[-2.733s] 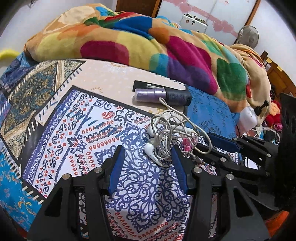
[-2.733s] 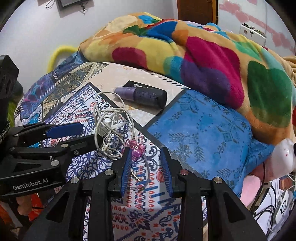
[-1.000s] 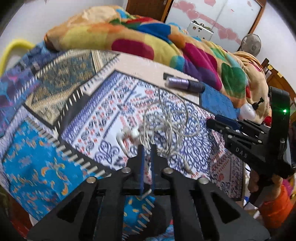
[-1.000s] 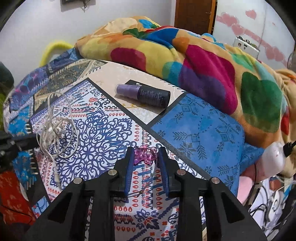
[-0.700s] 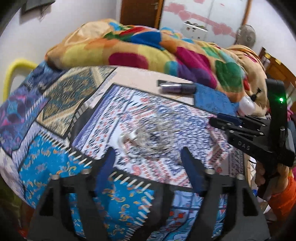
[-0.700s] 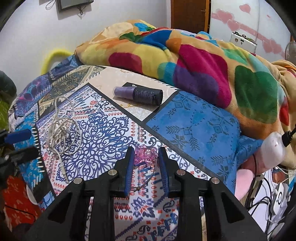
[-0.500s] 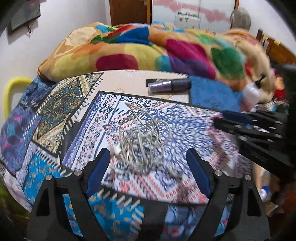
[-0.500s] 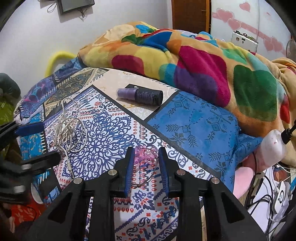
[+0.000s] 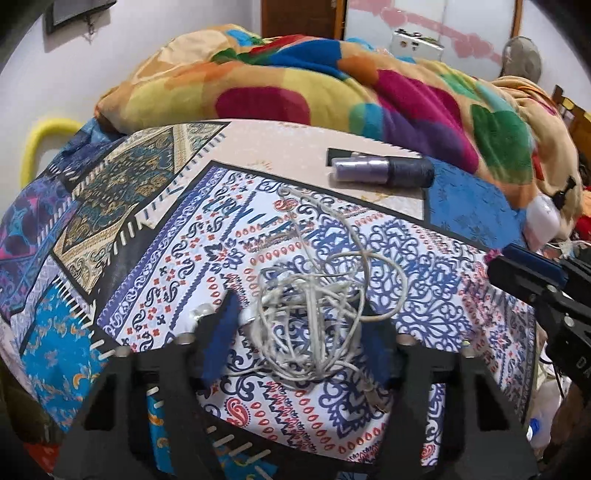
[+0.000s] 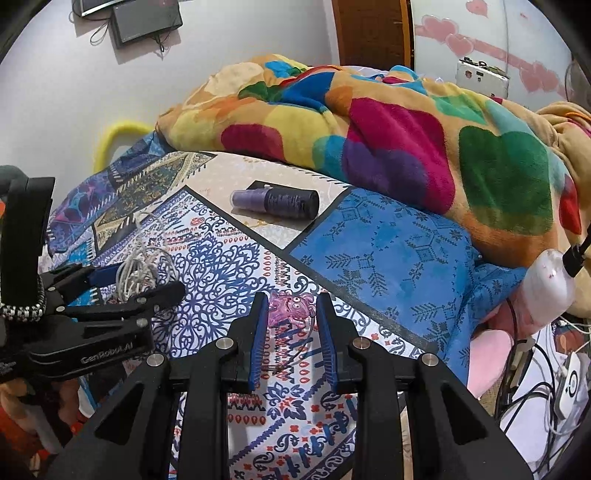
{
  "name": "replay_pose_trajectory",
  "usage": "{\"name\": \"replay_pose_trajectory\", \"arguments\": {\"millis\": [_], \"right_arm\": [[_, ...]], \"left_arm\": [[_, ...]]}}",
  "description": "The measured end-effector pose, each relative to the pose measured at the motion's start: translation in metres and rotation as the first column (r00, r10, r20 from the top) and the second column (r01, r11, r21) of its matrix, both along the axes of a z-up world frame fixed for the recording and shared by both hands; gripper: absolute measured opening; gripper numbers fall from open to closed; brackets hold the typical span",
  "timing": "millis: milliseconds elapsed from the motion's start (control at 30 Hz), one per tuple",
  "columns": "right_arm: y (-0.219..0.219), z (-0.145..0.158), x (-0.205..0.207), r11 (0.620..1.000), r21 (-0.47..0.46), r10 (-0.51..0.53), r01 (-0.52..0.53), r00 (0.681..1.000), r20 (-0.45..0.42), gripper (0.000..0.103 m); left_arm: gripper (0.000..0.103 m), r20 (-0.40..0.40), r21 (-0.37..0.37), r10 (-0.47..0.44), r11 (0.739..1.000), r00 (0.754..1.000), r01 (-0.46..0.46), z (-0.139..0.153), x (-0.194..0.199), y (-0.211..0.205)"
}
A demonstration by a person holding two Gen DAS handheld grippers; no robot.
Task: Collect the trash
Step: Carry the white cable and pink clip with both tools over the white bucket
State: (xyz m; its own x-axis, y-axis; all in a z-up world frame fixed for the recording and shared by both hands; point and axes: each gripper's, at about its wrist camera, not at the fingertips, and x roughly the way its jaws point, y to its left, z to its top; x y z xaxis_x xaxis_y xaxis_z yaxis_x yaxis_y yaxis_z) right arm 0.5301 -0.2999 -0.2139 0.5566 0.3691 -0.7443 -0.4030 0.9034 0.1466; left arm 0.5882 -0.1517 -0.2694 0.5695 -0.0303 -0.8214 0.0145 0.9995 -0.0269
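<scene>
Bed takes up most of the view, covered by a patchwork bedsheet (image 9: 122, 206) in blue, white and tan prints. A fleece blanket (image 10: 369, 122) with big multicolour blotches is heaped along the far side. White wall (image 10: 55, 99) behind, with a dark panel (image 10: 146, 20) mounted on it, cables dangling below. Yellow curved tube (image 9: 40, 136) at the bed's left end. Brown wooden door (image 10: 371, 33) at the back, next to a pale wardrobe front (image 10: 491, 33) with pink heart stickers. Fan (image 9: 522, 61) in the far right corner, wooden frame (image 9: 576, 114) beside it. Even indoor light.
</scene>
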Motion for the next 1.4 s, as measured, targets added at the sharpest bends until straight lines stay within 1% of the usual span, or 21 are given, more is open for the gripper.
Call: {"name": "replay_pose_trajectory", "arguments": {"millis": [33,67,100,133,200,300,400,467,533,667,800,900,1000,1100,1300,1400], "right_arm": [[0.000,0.001,0.000,1.000,-0.002,0.001,-0.001,1.000,0.001,0.024],[0.001,0.003,-0.001,1.000,-0.005,0.001,-0.001,1.000,0.005,0.024],[0.003,0.005,-0.002,1.000,-0.006,0.003,-0.003,1.000,0.007,0.024],[0.003,0.007,-0.003,1.000,-0.006,0.004,-0.004,1.000,0.009,0.024],[0.004,0.015,-0.007,1.000,-0.005,0.003,-0.003,1.000,0.016,0.024],[0.005,0.029,-0.013,1.000,-0.004,0.003,-0.002,1.000,0.030,0.024],[0.007,0.047,-0.022,1.000,0.005,0.004,-0.004,0.999,0.043,0.024],[0.009,0.060,-0.029,1.000,0.014,0.004,-0.005,0.998,0.058,0.024],[0.013,0.073,-0.037,1.000,0.017,0.008,-0.009,0.997,0.074,0.024],[0.026,0.103,-0.061,0.999,0.023,0.029,-0.032,0.992,0.120,0.024],[0.043,0.130,-0.088,0.997,0.027,0.060,-0.066,0.984,0.165,0.024],[0.058,0.144,-0.108,0.995,0.033,0.086,-0.093,0.979,0.186,0.024],[0.074,0.154,-0.127,0.993,0.031,0.109,-0.117,0.973,0.202,0.024],[0.095,0.163,-0.150,0.988,0.019,0.145,-0.153,0.965,0.217,0.024],[0.132,0.170,-0.188,0.975,-0.002,0.219,-0.224,0.950,0.221,0.024],[0.153,0.171,-0.207,0.963,-0.018,0.265,-0.268,0.938,0.221,0.024]], "left_arm": [[0.032,0.002,0.002,-0.016,1.000,1.000,0.016,0.001,-0.001,0.000],[0.022,-0.007,0.000,-0.031,1.000,0.999,0.031,0.002,-0.001,-0.001],[0.020,-0.014,-0.005,-0.041,0.999,0.999,0.041,0.003,-0.002,-0.002],[0.015,-0.023,-0.013,-0.054,0.998,0.998,0.054,0.004,-0.002,-0.002],[0.014,-0.030,-0.026,-0.072,0.997,0.997,0.072,0.010,-0.007,-0.001],[0.014,-0.019,-0.057,-0.091,0.994,0.996,0.089,0.026,-0.020,0.003],[0.014,0.005,-0.068,-0.102,0.992,0.995,0.102,0.049,-0.035,0.007],[0.014,0.045,-0.069,-0.114,0.991,0.992,0.117,0.070,-0.050,0.012],[0.014,0.072,-0.072,-0.107,0.991,0.992,0.112,0.086,-0.061,0.019],[0.014,0.105,-0.102,-0.075,0.991,0.992,0.085,0.116,-0.085,0.041],[0.014,0.149,-0.101,-0.042,0.993,0.988,0.057,0.146,-0.122,0.065],[0.014,0.159,-0.109,-0.018,0.993,0.987,0.036,0.157,-0.143,0.082],[0.014,0.180,-0.092,0.011,0.996,0.984,0.006,0.167,-0.173,0.100],[0.014,0.181,-0.104,0.039,0.994,0.983,-0.020,0.173,-0.198,0.120],[0.014,0.192,-0.122,0.113,0.988,0.975,-0.091,0.180,-0.254,0.169],[0.014,0.191,-0.104,0.147,0.986,0.971,-0.129,0.178,-0.276,0.192]]}}
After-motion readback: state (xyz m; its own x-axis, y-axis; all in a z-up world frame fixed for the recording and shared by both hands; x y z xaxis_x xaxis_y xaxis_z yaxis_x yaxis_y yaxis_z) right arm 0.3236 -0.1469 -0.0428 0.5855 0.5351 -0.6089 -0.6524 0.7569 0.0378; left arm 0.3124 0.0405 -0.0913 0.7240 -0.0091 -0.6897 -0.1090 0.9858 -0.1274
